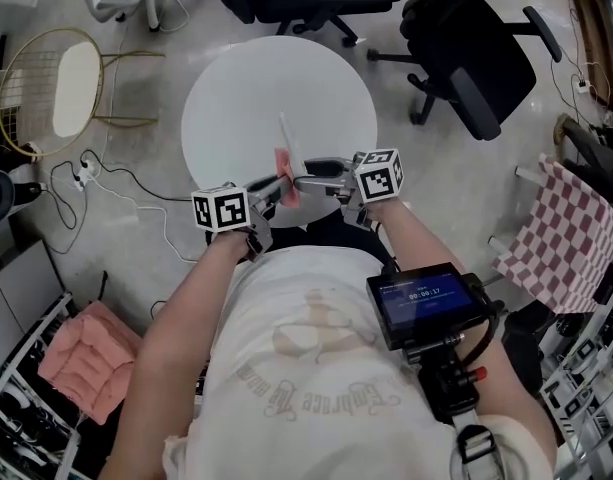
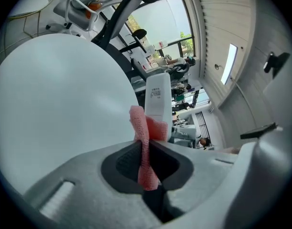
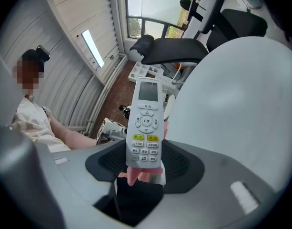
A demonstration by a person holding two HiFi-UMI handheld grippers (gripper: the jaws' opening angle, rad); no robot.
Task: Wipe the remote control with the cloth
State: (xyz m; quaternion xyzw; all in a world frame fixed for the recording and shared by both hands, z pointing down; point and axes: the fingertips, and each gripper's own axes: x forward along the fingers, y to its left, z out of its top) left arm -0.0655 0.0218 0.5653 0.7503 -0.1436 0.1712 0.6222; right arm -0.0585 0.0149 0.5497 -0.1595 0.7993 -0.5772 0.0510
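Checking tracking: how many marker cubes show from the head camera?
2: the left cube on the left tongs, the right cube on the right tongs. None seems hidden.

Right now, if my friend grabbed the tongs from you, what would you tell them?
Left tongs: shut on the pink cloth, which sticks up from between them.
Right tongs: shut on the lower end of the white remote control, its buttons facing that gripper's camera.
Where: both are held up over the near edge of the round white table. The cloth lies against the back of the remote's lower part.
Done: cloth and remote are gripped and brought together.
Left: rub the cloth along the remote, the button side too. I cannot tell how much is wiped already.
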